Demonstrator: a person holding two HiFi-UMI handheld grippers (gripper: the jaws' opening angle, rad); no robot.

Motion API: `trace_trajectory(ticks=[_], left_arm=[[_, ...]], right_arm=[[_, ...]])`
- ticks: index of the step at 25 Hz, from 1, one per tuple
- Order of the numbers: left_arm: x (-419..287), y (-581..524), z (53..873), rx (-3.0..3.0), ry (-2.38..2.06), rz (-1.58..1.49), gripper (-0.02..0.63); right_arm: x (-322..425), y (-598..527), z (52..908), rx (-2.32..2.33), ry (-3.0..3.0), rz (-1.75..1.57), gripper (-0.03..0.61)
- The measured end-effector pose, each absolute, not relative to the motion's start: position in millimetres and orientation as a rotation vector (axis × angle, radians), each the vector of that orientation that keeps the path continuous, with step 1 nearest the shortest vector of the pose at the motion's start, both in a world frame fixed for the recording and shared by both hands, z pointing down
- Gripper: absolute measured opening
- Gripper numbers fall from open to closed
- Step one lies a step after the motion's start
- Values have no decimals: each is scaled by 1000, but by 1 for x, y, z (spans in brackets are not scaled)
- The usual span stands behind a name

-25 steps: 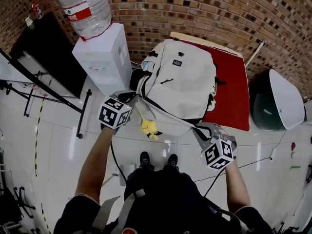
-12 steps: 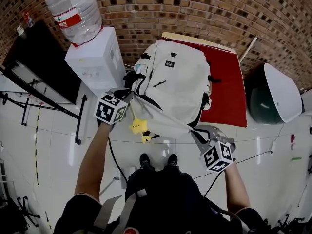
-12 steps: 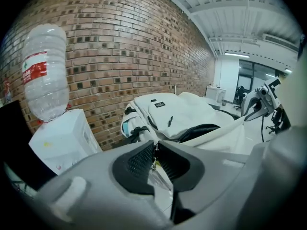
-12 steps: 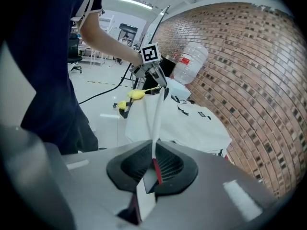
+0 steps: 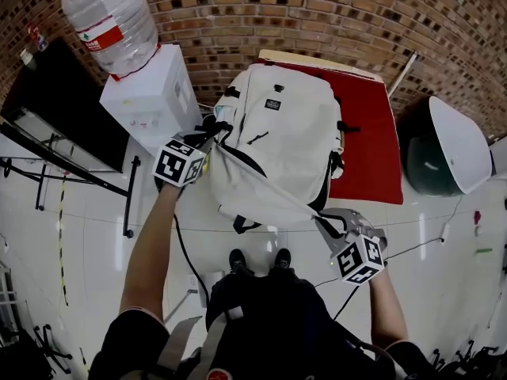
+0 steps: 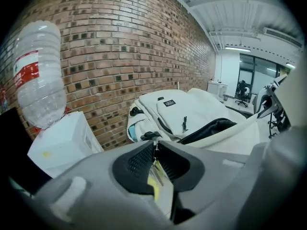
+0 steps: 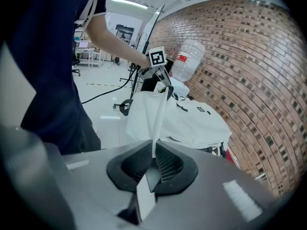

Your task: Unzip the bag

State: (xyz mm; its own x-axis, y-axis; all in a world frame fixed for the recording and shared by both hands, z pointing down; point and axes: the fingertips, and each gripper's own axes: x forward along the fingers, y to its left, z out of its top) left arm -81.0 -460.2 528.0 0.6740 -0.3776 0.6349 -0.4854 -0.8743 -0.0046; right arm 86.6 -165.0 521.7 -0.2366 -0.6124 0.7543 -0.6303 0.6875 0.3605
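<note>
White bag stretched between two clenched grippers.

Head view: the white bag [image 5: 289,125] lies on a red tabletop [image 5: 372,149] in the upper middle of the frame. The left gripper [image 5: 207,139] is at the bag's upper-left corner and the right gripper [image 5: 331,222] at its lower-right edge, with a strip of the bag's loosened flap [image 5: 253,182] pulled taut between them. Left gripper view: the jaws are clamped on the zipper pull [image 6: 154,150] at lower centre. The bag lies just beyond them at centre right, with a dark gap open along its side. Right gripper view: the jaws are pinched on the pale edge of the flap, which rises from lower centre toward the left gripper at upper centre. The body of the bag spreads right of centre.
</note>
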Motion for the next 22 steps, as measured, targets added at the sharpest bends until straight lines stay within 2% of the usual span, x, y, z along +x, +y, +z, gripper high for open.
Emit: trace_trajectory(ticks=[10,16,22], left_arm=[[-55,-492,539,2734,-698,1015,31],[-63,-479,537,2720,-715,978,34],[-76,-451,519,2766,-752,927,67]], right_arm=[[96,-163,522,1015,-1920,65,29],[96,-166,517,1036,-1947,77,32],[89,-182,508,1075,-2034,111,60]])
